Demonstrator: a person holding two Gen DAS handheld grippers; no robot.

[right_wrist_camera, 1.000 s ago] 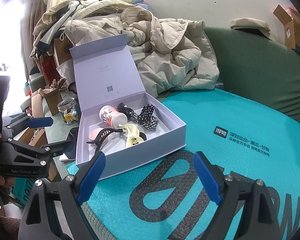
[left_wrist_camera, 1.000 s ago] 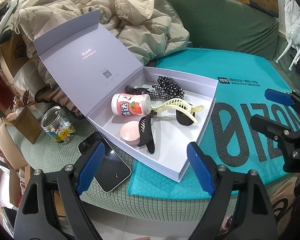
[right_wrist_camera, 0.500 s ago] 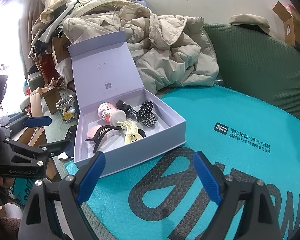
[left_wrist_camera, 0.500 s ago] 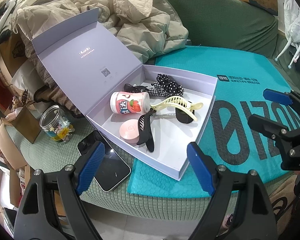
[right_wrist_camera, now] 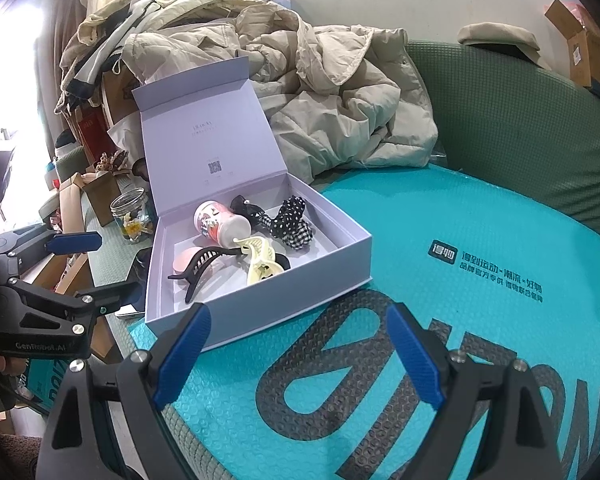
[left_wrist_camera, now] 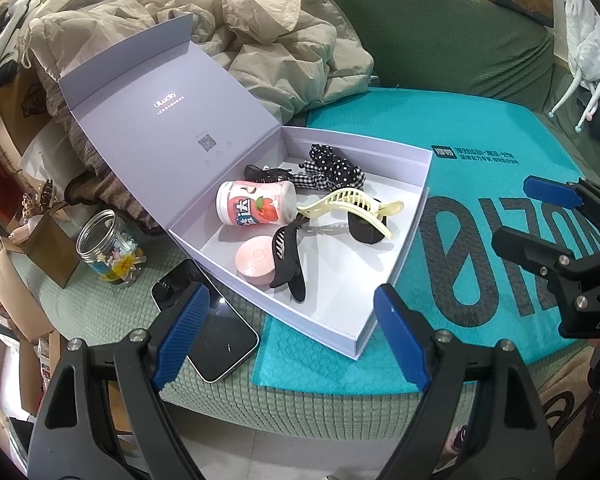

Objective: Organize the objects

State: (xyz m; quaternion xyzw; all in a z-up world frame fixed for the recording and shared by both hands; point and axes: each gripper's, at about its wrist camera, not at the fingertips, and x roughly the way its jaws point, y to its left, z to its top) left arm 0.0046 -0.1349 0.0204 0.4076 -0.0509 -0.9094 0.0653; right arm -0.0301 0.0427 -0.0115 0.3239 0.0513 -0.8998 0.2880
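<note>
An open lilac box (left_wrist_camera: 396,276) (right_wrist_camera: 300,300) lies on a teal mat, lid (left_wrist_camera: 172,136) tilted back. Inside are a pink-and-white bottle (left_wrist_camera: 256,208) (right_wrist_camera: 220,224) on its side, a pink round case (left_wrist_camera: 254,260), a black claw clip (left_wrist_camera: 286,256) (right_wrist_camera: 204,264), a cream claw clip (left_wrist_camera: 352,204) (right_wrist_camera: 260,260) and a polka-dot scrunchie (left_wrist_camera: 336,168) (right_wrist_camera: 292,224). My left gripper (left_wrist_camera: 292,336) hangs open in front of the box's near corner, holding nothing. My right gripper (right_wrist_camera: 296,356) stands open over the mat, right of the box, also empty.
A phone (left_wrist_camera: 208,332) lies screen-up on the green sofa cushion, left of the box. A glass jar (left_wrist_camera: 108,248) (right_wrist_camera: 134,216) stands further left. A beige quilted jacket (left_wrist_camera: 268,48) is heaped behind the box. The teal mat (right_wrist_camera: 480,280) stretches to the right. Cardboard boxes crowd the left edge.
</note>
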